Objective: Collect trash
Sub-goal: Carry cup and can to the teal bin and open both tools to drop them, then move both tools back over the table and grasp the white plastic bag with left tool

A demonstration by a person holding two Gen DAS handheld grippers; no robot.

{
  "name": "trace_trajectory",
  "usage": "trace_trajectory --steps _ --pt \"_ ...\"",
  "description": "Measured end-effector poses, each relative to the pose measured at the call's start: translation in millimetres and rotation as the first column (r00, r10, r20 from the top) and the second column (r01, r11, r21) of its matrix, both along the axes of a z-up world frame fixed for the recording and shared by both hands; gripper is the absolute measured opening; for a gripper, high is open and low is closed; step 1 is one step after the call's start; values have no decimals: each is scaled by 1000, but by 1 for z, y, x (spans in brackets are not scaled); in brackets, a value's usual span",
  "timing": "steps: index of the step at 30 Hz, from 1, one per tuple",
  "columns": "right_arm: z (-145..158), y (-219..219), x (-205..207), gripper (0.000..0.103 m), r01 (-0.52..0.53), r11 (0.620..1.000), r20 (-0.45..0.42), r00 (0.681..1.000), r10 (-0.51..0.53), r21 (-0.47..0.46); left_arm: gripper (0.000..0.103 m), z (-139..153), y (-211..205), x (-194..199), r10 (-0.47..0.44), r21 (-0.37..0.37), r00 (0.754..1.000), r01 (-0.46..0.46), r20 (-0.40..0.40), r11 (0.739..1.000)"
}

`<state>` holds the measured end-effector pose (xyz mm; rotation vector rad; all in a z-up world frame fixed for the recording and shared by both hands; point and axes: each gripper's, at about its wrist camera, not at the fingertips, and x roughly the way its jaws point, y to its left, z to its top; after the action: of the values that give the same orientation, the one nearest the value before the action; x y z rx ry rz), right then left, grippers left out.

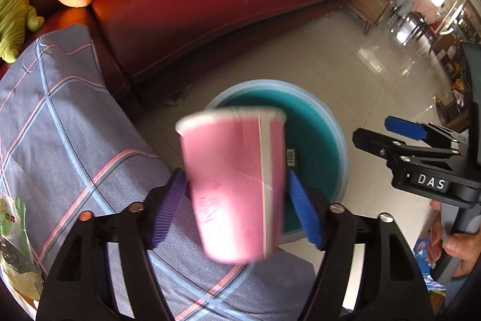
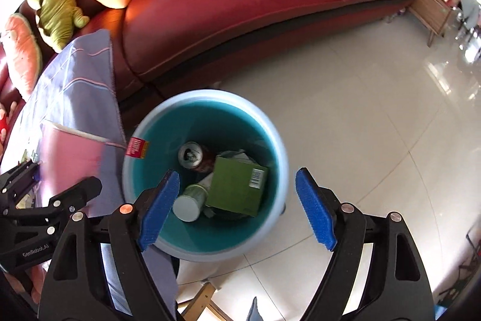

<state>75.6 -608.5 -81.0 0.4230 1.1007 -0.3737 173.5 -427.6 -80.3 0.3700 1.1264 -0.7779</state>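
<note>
Your left tongs (image 1: 237,212) gape wide; the blurred pink paper cup (image 1: 234,185) sits loose between them, the teal bin (image 1: 339,140) at twelve o'clock. Your right tongs (image 2: 237,206) hang open, empty, over its can (image 2: 192,155) and green box (image 2: 240,188).

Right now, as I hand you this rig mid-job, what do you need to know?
Left gripper: open, blurred pink cup between its pads, gaps on both sides, at the bin's rim.
Right gripper: open, empty, above the blue bin.
Done: can and green box are binned.
Left: cup not in yet; a plastic wrapper lies on the checked cloth.
</note>
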Motion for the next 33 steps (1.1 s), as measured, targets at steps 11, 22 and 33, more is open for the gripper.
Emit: trace_trajectory --steps 11,22,33 --pt "-4 -2 -4 76 11 1000 -10 1000 -11 9 86 -5 25 0 54 9 999 -54 -9 999" --pt "6 18 -1 85 -7 1000 -37 999 6 -23 93 6 57 -8 91 -30 996 -92 -21 995" --pt "20 66 -2 85 -63 997 -28 998 62 -37 93 23 125 -16 159 -54 987 -159 -2 986"
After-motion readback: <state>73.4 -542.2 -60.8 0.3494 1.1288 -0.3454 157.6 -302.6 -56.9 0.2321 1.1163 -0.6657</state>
